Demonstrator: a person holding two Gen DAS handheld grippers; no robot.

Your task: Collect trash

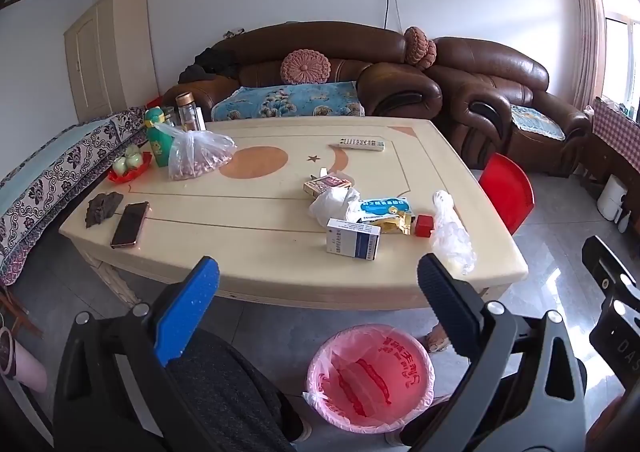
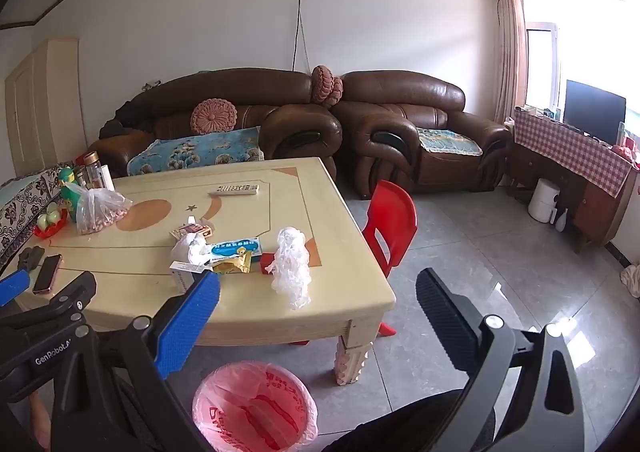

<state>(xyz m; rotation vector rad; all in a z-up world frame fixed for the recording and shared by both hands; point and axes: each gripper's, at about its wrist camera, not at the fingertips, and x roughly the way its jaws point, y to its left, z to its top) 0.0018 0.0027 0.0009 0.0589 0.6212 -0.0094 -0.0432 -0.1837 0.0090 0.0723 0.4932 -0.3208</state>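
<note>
Left gripper [image 1: 318, 284]: fingers spread wide, nothing between them, held back from the near edge of the surface [image 1: 280, 276].
Right gripper [image 2: 318, 292]: fingers likewise wide apart and empty, hovering off the near right corner of the surface.
Trash: a cluster on the right half of the surface, namely a white medicine box [image 1: 353, 239], crumpled white wrapper [image 1: 334, 204], blue-and-white packet [image 1: 384, 208], gold foil pouch [image 1: 396, 224], small red box [image 1: 424, 225] and crumpled clear plastic bag [image 1: 452, 232].
Bin: pink-lined trash bin [image 1: 370, 376] on the floor, below and just in front of the surface's near edge.
Key relation: the clear plastic bag lies ahead of the right fingers, its long axis running away from the near edge; I judge the right gripper nearer to it, the left nearer the medicine box.
View difference: the right wrist view shows the bag's full length and a red chair [image 2: 390, 224] beside the corner; the left view shows the phone [image 1: 130, 224] clearly.
</note>
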